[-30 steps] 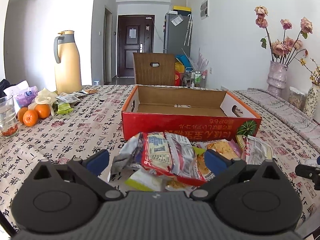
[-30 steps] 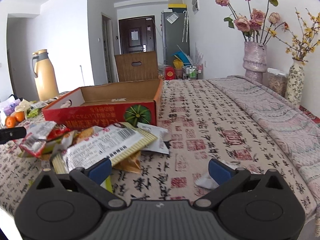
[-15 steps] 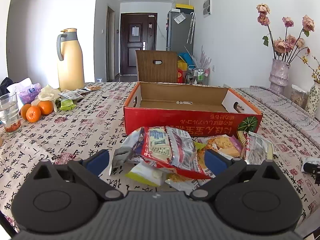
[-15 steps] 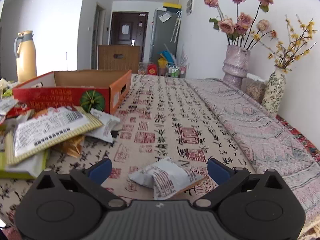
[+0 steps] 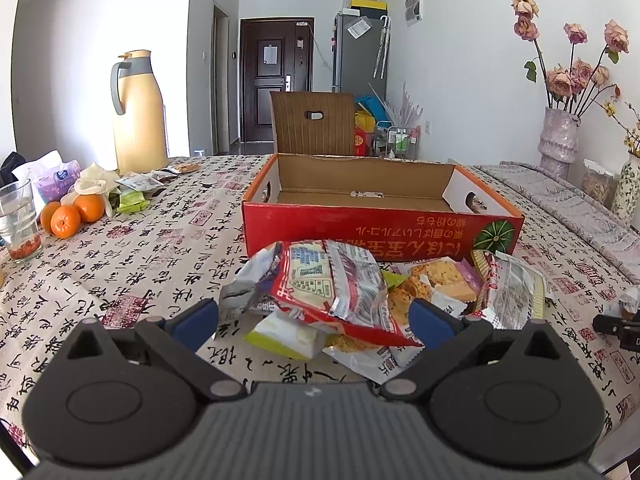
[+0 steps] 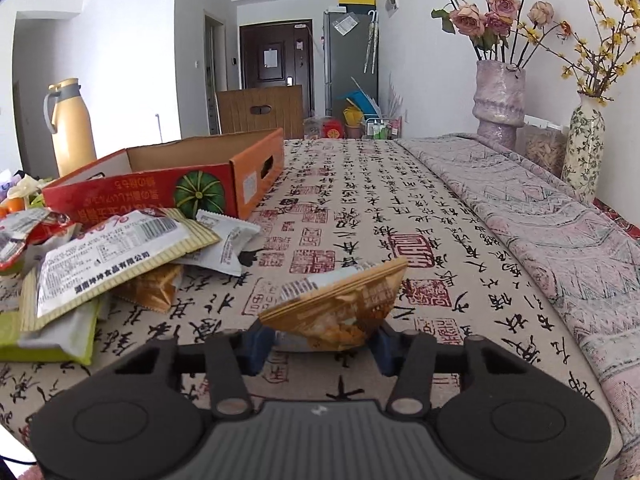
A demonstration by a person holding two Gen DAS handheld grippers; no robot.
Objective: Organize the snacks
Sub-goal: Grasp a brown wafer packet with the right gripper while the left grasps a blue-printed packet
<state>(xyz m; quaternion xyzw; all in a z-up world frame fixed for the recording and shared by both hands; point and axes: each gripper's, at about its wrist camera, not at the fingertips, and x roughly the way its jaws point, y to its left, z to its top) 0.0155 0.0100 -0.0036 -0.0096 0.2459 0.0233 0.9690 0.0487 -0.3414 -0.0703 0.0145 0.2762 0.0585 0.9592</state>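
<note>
Packet sits clamped between my right gripper pads, which have just been closing on it; it bows upward under the squeeze, its long axis running crosswise, from one pad to the other. It lies dead ahead at twelve o'clock, low over the tablecloth. The box I judge it belongs in stands at about ten o'clock from these fingers, open side up, so the carry goes up and leftward over the near red wall. My right hand is the nearer one for this stray packet; the left is parked by the pile.

My left gripper stands wide open, holding nothing, with the pile of snacks between and beyond its pads at twelve o'clock, the box just behind.

Writing: the box's red wall carries upside-down Japanese-looking characters beside a green pumpkin picture. A white pack on the pile shows a barcode and a line ending 食品有限公司. The packet's own print is too crumpled to read.
</note>
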